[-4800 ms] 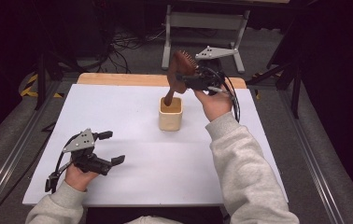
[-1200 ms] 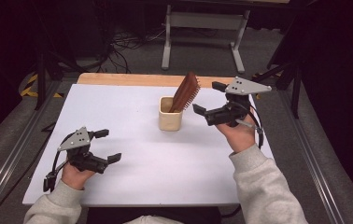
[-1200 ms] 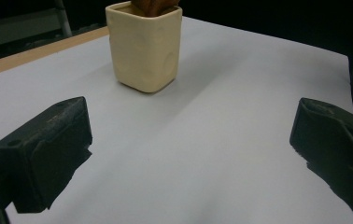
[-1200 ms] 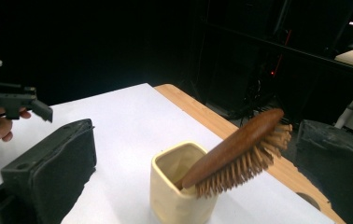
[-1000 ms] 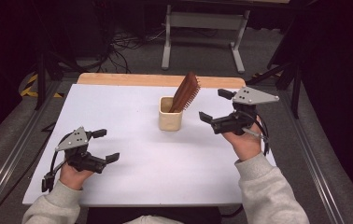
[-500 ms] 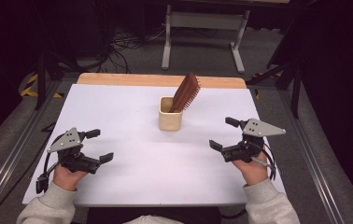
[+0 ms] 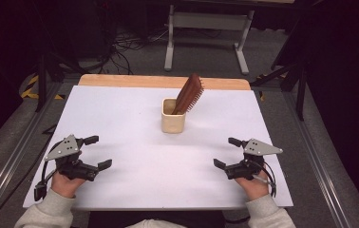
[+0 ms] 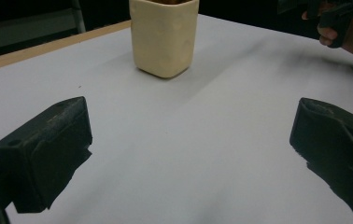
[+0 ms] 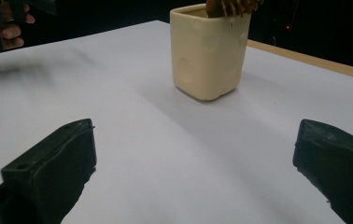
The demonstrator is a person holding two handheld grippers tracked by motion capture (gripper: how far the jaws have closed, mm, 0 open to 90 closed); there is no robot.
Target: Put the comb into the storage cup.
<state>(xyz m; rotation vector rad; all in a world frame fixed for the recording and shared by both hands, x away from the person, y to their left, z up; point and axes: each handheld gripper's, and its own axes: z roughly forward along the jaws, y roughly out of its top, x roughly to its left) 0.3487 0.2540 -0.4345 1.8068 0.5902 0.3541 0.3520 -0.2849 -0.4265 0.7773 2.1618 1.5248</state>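
Resting both hands near us, left gripper (image 7: 94, 152) and right gripper (image 7: 225, 153) fingers spread apart and empty, we leave the brush (image 7: 190, 93) leaning undisturbed in the cup (image 7: 173, 121) mid-table, far side.

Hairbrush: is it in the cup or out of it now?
In. The brown hairbrush stands handle-down in the cream cup, leaning right, bristled head above the rim; both grippers sit open, apart from it.
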